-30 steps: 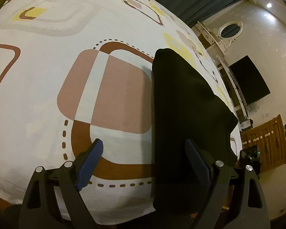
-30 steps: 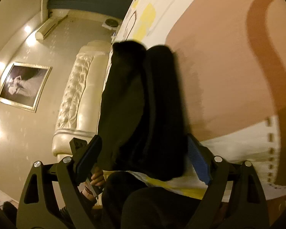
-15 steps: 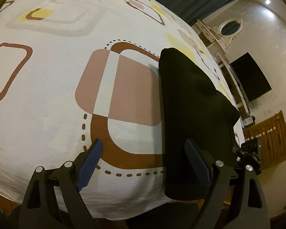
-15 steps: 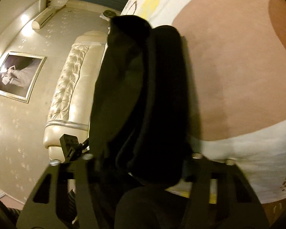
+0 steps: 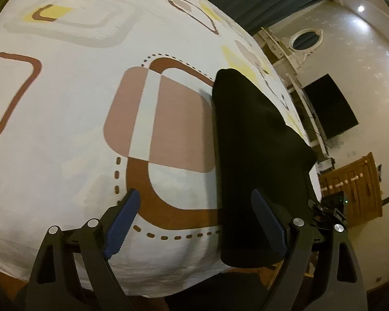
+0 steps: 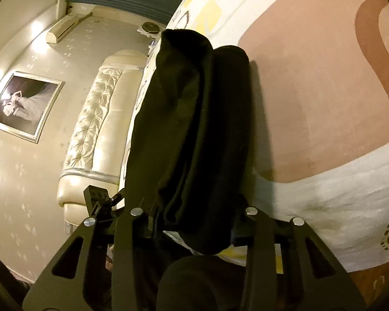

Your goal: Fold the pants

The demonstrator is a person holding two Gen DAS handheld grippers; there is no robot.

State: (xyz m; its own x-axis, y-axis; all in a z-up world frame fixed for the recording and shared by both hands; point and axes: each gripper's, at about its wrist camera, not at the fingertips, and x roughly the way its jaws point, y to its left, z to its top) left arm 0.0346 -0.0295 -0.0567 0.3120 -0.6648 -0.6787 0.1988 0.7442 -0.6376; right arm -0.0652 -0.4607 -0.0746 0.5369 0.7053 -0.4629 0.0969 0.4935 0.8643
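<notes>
Folded pants (image 5: pixel 249 150) lie on the bedsheet (image 5: pixel 64 129), near its edge.

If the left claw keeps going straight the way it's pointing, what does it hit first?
Probably the patterned bedsheet. The open left claw frames bare sheet; the black pants lie by its right finger, though depth is unclear.

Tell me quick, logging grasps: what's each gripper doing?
Left gripper: open, holding nothing.
Right gripper: closed on the folded black pants.

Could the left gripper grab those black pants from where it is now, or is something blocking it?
Probably yes. The left gripper has its jaws wide open, and the folded black pants already lie partly between them on the bedsheet, with nothing in between. The right gripper grips the same pants.
</notes>
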